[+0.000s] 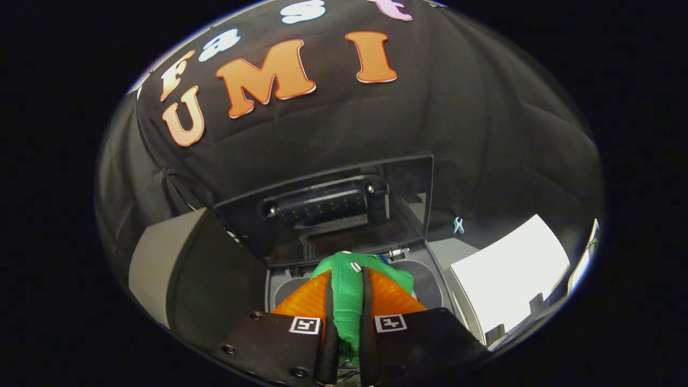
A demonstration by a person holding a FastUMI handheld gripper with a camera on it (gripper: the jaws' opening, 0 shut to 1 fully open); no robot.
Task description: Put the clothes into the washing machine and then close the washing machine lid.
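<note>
A green mesh garment [348, 301] is pinched between my two orange fingers [306, 298], so my gripper [346, 277] is shut on it. The cloth bulges out past the fingertips and carries a small white button. Just beyond and below the fingers lies the small grey washing machine [430, 279] with its round tub opening partly hidden by the garment. Its dark see-through lid [333, 209] stands raised upright behind the opening, hinged at the back.
A white panel [510, 274] stands to the right of the machine. A grey and black block [177, 269] sits to its left. The black cloth wall rises right behind the lid.
</note>
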